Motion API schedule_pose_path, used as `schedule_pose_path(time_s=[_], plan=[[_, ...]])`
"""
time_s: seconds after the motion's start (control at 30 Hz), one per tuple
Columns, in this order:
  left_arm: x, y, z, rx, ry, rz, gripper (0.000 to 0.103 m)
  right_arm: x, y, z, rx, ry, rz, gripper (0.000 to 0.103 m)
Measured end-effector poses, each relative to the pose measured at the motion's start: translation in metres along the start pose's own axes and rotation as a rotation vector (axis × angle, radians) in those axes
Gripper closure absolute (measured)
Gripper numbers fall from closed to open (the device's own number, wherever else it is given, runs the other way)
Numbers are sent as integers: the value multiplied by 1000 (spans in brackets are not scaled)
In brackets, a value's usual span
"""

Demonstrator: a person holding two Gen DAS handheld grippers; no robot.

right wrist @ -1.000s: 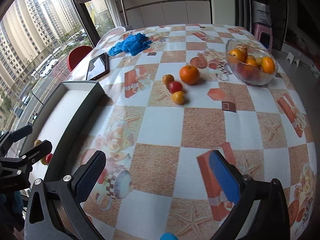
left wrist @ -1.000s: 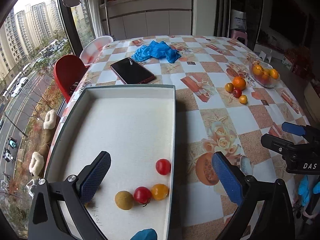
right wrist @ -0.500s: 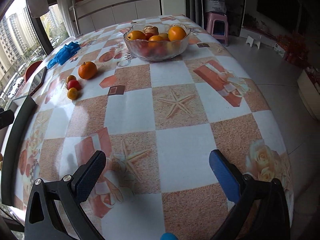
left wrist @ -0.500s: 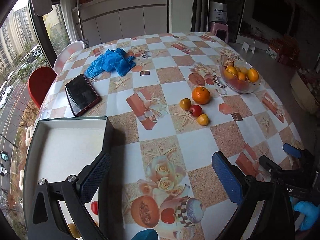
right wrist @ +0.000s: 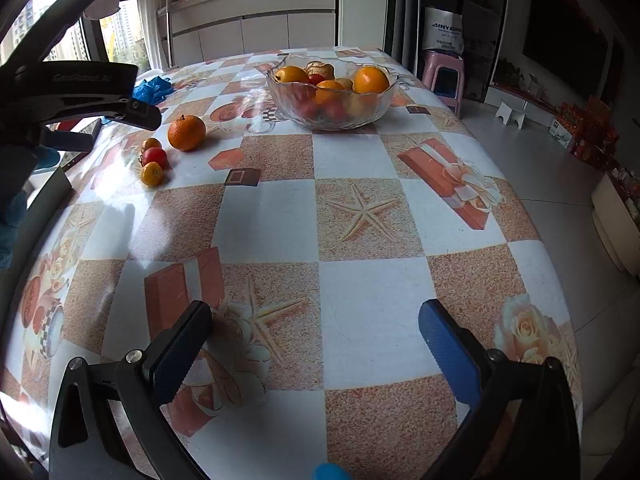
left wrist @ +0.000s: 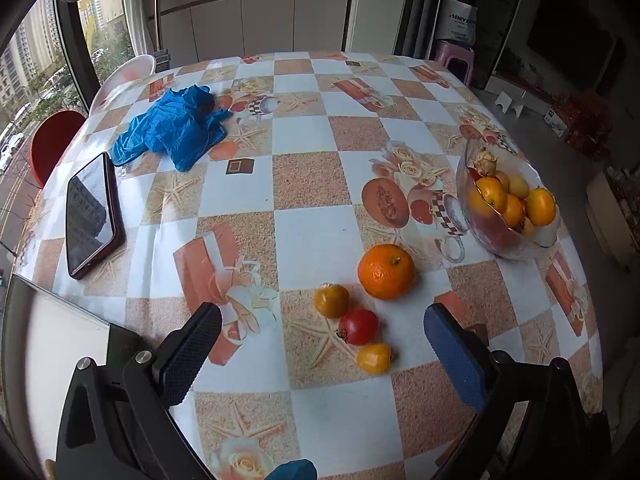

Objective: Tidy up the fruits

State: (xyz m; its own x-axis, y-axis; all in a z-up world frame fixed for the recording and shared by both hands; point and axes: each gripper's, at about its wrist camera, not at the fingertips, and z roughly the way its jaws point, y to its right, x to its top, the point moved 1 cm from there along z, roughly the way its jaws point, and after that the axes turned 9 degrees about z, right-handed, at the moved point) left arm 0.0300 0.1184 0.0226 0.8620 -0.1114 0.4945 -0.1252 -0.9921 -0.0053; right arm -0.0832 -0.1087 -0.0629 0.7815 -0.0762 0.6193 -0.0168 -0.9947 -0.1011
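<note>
Several loose fruits lie on the patterned tablecloth: an orange point(left wrist: 386, 266), a small orange-yellow fruit point(left wrist: 331, 300), a red tomato point(left wrist: 358, 326) and a small yellow fruit point(left wrist: 374, 357). My left gripper point(left wrist: 322, 356) is open and empty, just in front of them. The same fruits show far left in the right wrist view, with the orange point(right wrist: 186, 132) at the back. My right gripper point(right wrist: 316, 356) is open and empty over bare tablecloth. A glass bowl point(left wrist: 505, 240) holds several oranges and other fruits; it also shows in the right wrist view point(right wrist: 332, 114). A white tray point(left wrist: 52, 344) sits at the left.
A phone point(left wrist: 90, 216) lies left of centre and a crumpled blue glove point(left wrist: 176, 130) lies behind it. Red and white chairs point(left wrist: 52, 144) stand past the table's left edge. The table's right edge drops to the floor, where a pink stool point(right wrist: 444, 78) stands.
My left gripper has swung right from over the tray to face the loose fruits. My right gripper has turned right toward the bowl side, then settled. Both stay open.
</note>
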Motion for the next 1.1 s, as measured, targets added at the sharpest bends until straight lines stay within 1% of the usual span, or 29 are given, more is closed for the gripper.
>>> schedule_pose_path(time_s=[0.13,0.27,0.33,0.43,0.5,0.53,0.57,0.63,0.7,0.73,0.83,1.1], plan=[[14,12,20,25,-7,39,1,0,0,0,0,0,0,0],[23,26,37,86,0,114,1,0,0,0,1,0,0,0],[27,29,44,84,-3,124,1,1,0,0,1,-1,0,0],[30,27,57,72,-44,109,2,1,0,0,1,-1,0,0],[28,24,58,52,-39,93,3,0,0,0,1,0,1,0],[27,24,57,35,-31,91,11,0,0,0,1,-1,0,0],[26,24,54,26,-17,94,17,0,0,0,1,-1,0,0],[24,29,48,8,3,122,48,0,0,0,1,0,1,0],[22,38,44,-2,12,164,64,0,0,0,1,0,1,0],[19,42,42,1,15,180,64,0,0,0,1,-1,1,0],[4,50,33,-22,37,213,64,0,0,0,1,-1,1,0],[-57,72,-6,-98,94,331,64,0,0,0,2,0,1,0]])
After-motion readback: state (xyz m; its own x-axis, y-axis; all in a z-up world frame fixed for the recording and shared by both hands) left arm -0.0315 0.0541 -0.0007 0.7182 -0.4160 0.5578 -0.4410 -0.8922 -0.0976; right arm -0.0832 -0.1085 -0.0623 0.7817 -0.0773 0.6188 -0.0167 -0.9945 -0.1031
